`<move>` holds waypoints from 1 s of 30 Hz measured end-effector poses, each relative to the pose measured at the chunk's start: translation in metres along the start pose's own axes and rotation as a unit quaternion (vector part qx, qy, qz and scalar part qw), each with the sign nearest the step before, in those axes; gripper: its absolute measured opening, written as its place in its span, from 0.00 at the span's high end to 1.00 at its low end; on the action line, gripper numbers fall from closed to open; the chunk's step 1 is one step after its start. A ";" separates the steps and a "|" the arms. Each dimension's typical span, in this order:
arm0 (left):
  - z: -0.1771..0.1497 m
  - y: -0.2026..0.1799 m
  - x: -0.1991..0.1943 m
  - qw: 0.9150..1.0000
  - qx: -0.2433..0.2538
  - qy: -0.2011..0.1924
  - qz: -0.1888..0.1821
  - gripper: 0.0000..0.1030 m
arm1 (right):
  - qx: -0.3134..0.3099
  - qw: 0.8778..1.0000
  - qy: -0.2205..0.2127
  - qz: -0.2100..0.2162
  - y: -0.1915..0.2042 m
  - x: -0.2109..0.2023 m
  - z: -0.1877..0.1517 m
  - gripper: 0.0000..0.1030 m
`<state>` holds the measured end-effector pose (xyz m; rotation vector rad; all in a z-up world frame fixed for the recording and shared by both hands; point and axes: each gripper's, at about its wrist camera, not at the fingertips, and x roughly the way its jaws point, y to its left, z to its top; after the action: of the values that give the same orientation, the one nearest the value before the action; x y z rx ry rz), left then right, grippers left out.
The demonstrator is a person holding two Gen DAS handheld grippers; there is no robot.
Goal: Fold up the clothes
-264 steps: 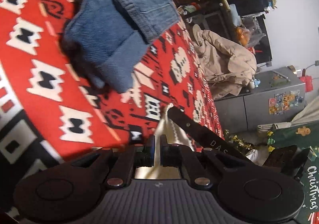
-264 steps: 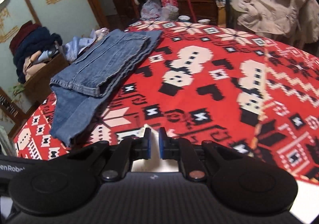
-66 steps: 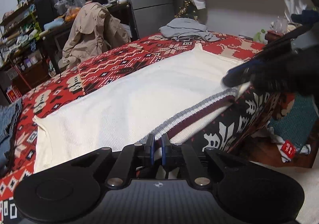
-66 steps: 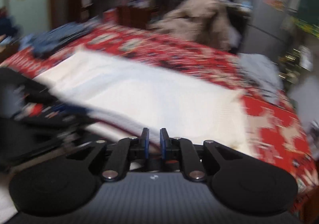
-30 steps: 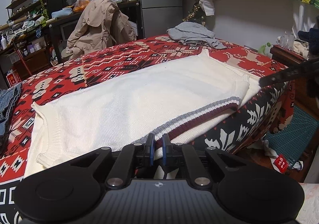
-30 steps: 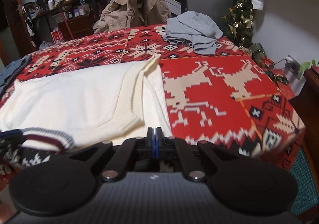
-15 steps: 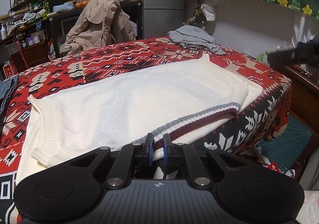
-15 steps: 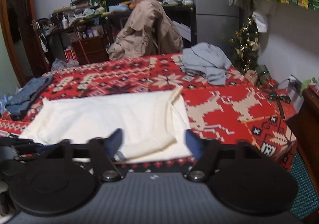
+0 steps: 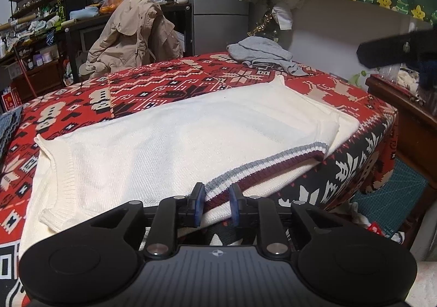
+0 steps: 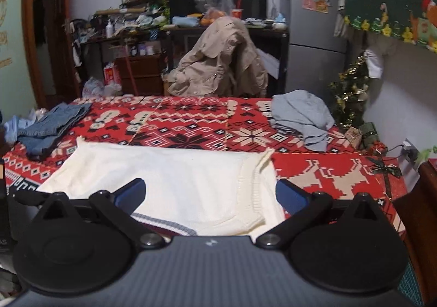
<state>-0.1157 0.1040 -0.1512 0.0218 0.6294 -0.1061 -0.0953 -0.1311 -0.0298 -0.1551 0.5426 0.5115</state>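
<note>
A cream knitted sweater (image 9: 177,137) lies flat on the table's red patterned cloth (image 9: 164,82), folded over itself. Its grey and maroon striped hem (image 9: 273,159) runs along the near edge. My left gripper (image 9: 216,204) is at that hem, its jaws opening; the hem lies loose between the blue pads (image 9: 197,204). My right gripper (image 10: 210,193) hovers above and in front of the sweater (image 10: 169,173), jaws opening wide with nothing between them. The right gripper's black finger (image 9: 382,52) shows at the right edge of the left wrist view.
A crumpled grey garment (image 10: 300,115) lies at the table's far right, folded jeans (image 10: 52,126) at the far left. A beige coat (image 10: 221,66) hangs on a chair behind the table. The table's right corner (image 9: 382,115) drops off beside a wooden cabinet.
The right gripper went from shut at the sweater's near edge to wide open, and rose and drew back. The left jaws parted around the hem; the left hand stayed put.
</note>
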 end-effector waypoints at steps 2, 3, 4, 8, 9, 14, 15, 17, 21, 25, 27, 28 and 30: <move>0.001 0.001 0.000 1.000 0.000 0.002 -0.011 0.66 | -0.017 1.000 0.011 0.013 0.004 0.005 0.000 0.01; 0.002 0.000 0.001 1.000 0.003 0.004 -0.017 0.62 | -0.024 0.999 0.016 0.018 0.006 0.009 0.000 0.01; 0.004 -0.002 0.002 1.000 0.010 0.009 -0.026 0.50 | -0.028 0.999 0.019 0.017 0.009 0.011 0.000 0.01; 0.010 -0.011 0.002 0.999 0.028 0.019 -0.022 0.43 | -0.035 0.999 0.018 -0.005 0.016 0.018 -0.005 0.01; 0.012 -0.009 -0.001 0.999 0.015 0.015 -0.024 0.43 | -0.032 0.999 0.019 -0.009 0.016 0.022 -0.005 0.01; 0.028 0.019 -0.024 0.998 -0.068 -0.014 -0.011 0.41 | 0.020 0.999 0.025 -0.015 -0.004 0.032 -0.004 0.01; 0.030 0.027 -0.029 0.996 -0.084 -0.020 -0.004 0.39 | 0.029 0.999 0.026 -0.015 -0.008 0.033 -0.004 0.01; 0.032 0.045 -0.041 0.993 -0.114 -0.031 0.016 0.35 | 0.045 0.998 0.028 -0.017 -0.015 0.036 -0.004 0.01; 0.024 0.092 -0.058 0.981 -0.175 -0.039 0.075 0.30 | 0.061 0.997 0.036 -0.013 -0.020 0.044 -0.008 0.01; 0.011 0.141 -0.057 0.965 -0.243 -0.015 0.100 0.38 | 0.055 0.997 0.048 -0.002 -0.012 0.054 -0.014 0.01; 0.006 0.162 -0.056 0.953 -0.289 -0.007 0.090 0.43 | 0.055 0.997 0.056 0.001 -0.008 0.060 -0.018 0.01; 0.002 0.172 -0.055 0.945 -0.317 -0.007 0.077 0.44 | 0.056 0.997 0.059 0.002 -0.006 0.062 -0.019 0.01; -0.008 0.191 -0.053 0.925 -0.376 -0.006 0.049 0.46 | 0.062 0.996 0.064 0.004 -0.004 0.066 -0.020 0.01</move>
<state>-0.1422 0.2990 -0.1286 -0.6919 0.6226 0.2374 -0.0541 -0.1120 -0.0819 -0.0671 0.6980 0.4769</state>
